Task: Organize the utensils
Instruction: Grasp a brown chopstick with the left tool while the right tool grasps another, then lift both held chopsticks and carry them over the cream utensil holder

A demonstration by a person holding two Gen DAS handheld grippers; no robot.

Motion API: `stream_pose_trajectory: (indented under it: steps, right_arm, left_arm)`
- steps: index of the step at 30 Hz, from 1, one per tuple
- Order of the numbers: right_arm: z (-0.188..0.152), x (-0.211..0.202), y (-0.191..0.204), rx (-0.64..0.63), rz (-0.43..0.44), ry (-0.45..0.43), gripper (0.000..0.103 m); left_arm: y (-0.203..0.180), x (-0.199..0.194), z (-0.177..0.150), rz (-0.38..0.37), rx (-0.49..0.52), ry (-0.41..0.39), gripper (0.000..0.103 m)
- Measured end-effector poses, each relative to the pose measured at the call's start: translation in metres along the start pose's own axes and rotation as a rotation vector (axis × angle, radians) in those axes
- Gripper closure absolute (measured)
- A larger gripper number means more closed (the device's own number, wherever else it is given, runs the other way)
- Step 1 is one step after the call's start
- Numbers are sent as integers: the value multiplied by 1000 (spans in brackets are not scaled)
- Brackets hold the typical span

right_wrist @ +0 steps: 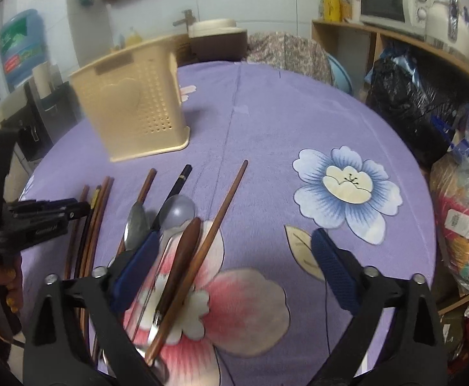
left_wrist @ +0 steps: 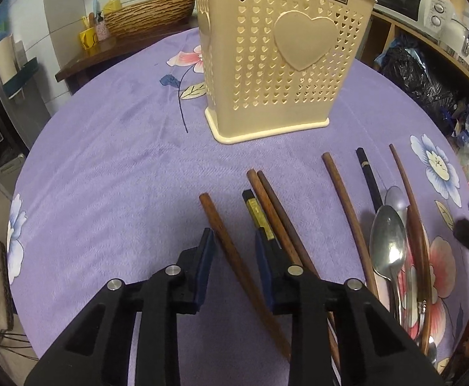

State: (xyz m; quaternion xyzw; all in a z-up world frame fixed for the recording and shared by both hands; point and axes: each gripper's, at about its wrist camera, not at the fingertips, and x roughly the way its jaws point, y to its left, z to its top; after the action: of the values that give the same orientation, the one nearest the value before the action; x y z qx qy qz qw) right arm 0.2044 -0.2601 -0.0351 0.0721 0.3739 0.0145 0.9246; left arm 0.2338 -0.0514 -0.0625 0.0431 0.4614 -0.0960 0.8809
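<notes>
Cream holder (left_wrist: 285, 54) — lilac floral tablecloth (left_wrist: 112, 148)

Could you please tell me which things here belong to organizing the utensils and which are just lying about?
Belong to the job:
cream perforated plastic utensil holder
brown wooden chopsticks
black chopstick with gold band
steel spoons

Just lying about:
white microwave oven
woven wicker basket
black plastic bag

The tablecloth (left_wrist: 112, 148) is a soft, napped purple fabric with printed flowers. The utensil holder (left_wrist: 282, 64) looks like matt cream plastic, perforated. The chopsticks (left_wrist: 234, 257) are smooth brown wood, the spoons (left_wrist: 388, 241) dull grey metal. The finger pads (right_wrist: 334, 267) seem textured rubber, though blurred.
</notes>
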Motion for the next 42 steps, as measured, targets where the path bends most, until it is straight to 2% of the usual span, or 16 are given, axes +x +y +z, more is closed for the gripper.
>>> stream_pose_trajectory:
  steps: [1, 3, 4, 6, 10, 13, 18, 26, 30, 34, 42]
  right_arm:
    - [8, 10, 1, 2, 1, 20, 24]
    - [19, 26, 2, 11, -10, 54, 37]
    - [24, 35, 3, 16, -9, 73, 40]
    - [30, 50, 5, 26, -8, 107, 52]
    - [34, 73, 13, 25, -28, 157, 67]
    - [37, 79, 19, 7, -57, 151, 72]
    - [44, 89, 19, 5, -86, 144, 93]
    - [46, 89, 9, 38, -42, 134, 95]
    - [52, 80, 0, 95, 30, 106, 95]
    - [63, 54, -7, 143, 140, 53, 95]
    - [94, -38, -13, 85, 253, -116, 96]
  left_arm:
    - [0, 1, 1, 0, -3, 1, 80]
    - [0, 2, 4, -4, -6, 5, 83]
    - [-1, 3, 5, -3, -4, 7, 85]
    - [-3, 3, 7, 0, -2, 8, 86]
    - [-6, 5, 10, 7, 8, 9, 89]
    - [-8, 7, 12, 11, 16, 6, 90]
    - [-11, 10, 15, 18, 15, -1, 91]
    - [-10, 12, 17, 13, 14, -1, 92]
    - [-5, 9, 19, -25, -11, -14, 92]
    - [3, -12, 23, -68, -29, -85, 93]
    - [30, -90, 36, -142, -72, -263, 94]
